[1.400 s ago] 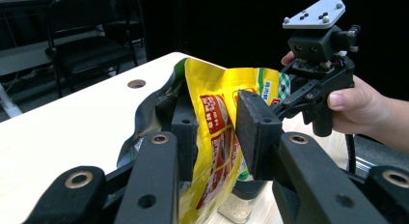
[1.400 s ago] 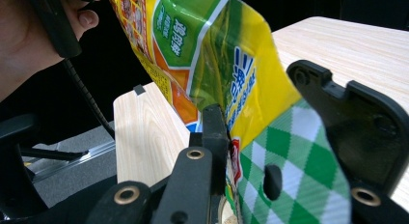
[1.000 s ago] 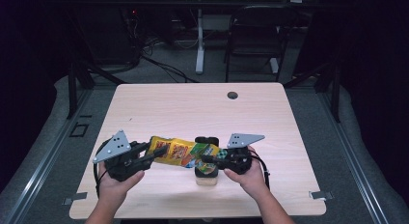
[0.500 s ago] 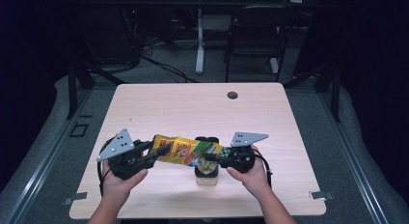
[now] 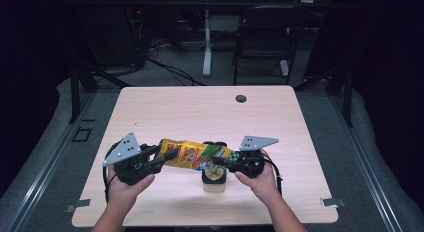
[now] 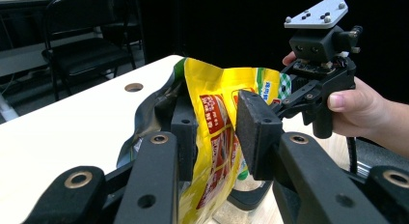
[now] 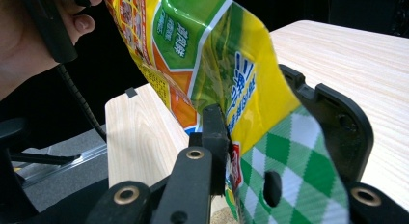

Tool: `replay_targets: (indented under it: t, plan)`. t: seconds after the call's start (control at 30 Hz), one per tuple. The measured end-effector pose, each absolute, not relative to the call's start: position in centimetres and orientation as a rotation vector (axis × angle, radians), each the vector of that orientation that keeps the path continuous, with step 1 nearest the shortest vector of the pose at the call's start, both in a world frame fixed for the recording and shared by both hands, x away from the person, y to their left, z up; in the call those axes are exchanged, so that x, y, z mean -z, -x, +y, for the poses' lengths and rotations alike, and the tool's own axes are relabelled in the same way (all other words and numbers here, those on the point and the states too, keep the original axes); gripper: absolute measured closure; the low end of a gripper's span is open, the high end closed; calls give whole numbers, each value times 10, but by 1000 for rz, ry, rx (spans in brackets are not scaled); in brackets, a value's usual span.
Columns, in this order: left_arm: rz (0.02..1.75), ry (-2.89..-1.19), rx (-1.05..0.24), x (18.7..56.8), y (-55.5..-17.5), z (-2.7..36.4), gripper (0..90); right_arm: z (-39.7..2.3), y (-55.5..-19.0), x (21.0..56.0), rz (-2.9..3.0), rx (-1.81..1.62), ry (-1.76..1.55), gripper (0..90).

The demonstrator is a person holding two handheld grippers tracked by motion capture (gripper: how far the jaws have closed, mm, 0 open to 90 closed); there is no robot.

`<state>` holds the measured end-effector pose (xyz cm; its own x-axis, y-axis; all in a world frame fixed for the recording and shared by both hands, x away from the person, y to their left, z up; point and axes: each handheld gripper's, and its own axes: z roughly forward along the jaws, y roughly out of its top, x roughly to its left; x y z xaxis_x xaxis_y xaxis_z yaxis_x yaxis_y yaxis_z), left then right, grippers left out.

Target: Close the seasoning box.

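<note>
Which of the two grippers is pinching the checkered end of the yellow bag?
The right gripper. It clamps the green-and-white checkered end of the snack bag, over the jar. The left gripper holds the opposite end, where the printing is yellow and red.

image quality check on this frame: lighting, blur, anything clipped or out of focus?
High view: table evenly lit, surroundings nearly black, whole frame soft. Left gripper view: snack bag sharp, tabletop near the left edge washed out, background dark. Right gripper view: bag print close up and slightly soft, some sheen on the foil, right gripper jaws cropped at the bottom.
</note>
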<state>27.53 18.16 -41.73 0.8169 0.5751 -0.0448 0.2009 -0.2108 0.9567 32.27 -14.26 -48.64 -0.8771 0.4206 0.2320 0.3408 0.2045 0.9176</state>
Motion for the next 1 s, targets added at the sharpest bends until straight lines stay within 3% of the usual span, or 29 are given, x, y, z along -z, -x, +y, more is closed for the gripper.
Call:
replay_targets:
  t: [1.0]
  plan:
    - [600,-1800,-391,416,-274,184,704,-137,-323,489,2395,-1781,-745,867]
